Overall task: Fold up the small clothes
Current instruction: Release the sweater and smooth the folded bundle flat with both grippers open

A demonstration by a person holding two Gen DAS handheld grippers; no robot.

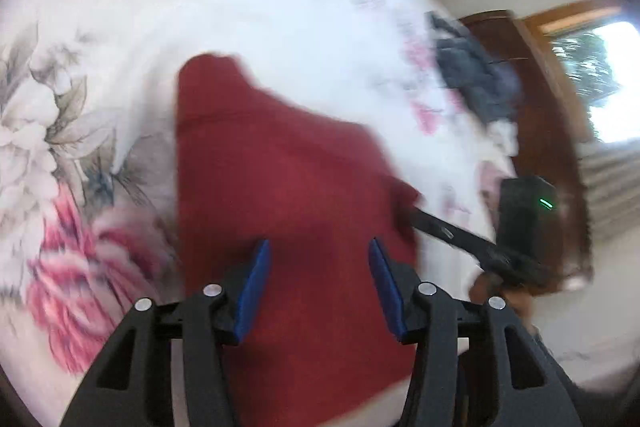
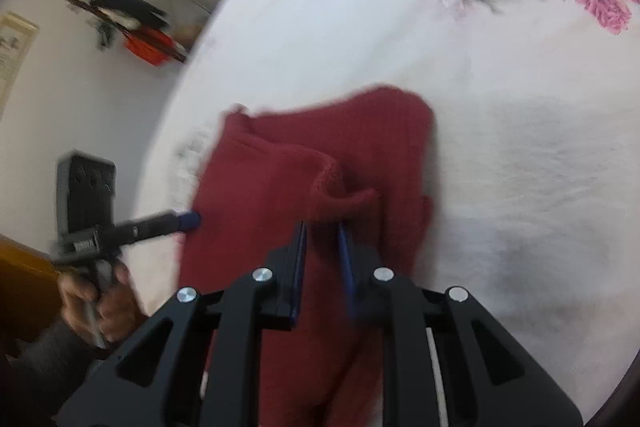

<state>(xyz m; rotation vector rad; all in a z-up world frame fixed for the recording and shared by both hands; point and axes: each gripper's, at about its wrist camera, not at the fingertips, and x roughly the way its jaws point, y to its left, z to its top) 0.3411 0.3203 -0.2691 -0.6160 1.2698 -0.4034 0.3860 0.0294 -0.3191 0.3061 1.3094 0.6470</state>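
- Right gripper [image 2: 323, 227] pinches a raised fold of the dark red knitted garment [image 2: 280, 187] on the white floral bedsheet [image 2: 500, 147].
- Left gripper [image 1: 318, 247] hangs above the cloth, jaws spread apart and holding nothing.

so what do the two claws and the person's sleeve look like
Both the left claw and the right claw are black plastic frames with silver round bolts and flat blue finger pads. A dark box behind the right claw carries a green light. The sleeve is dark grey.

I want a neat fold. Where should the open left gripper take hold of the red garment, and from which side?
Probably the near hem of the red garment, approached low from the bed's edge. The left gripper hovers open above flat cloth; only an edge gives its jaws something to pinch.
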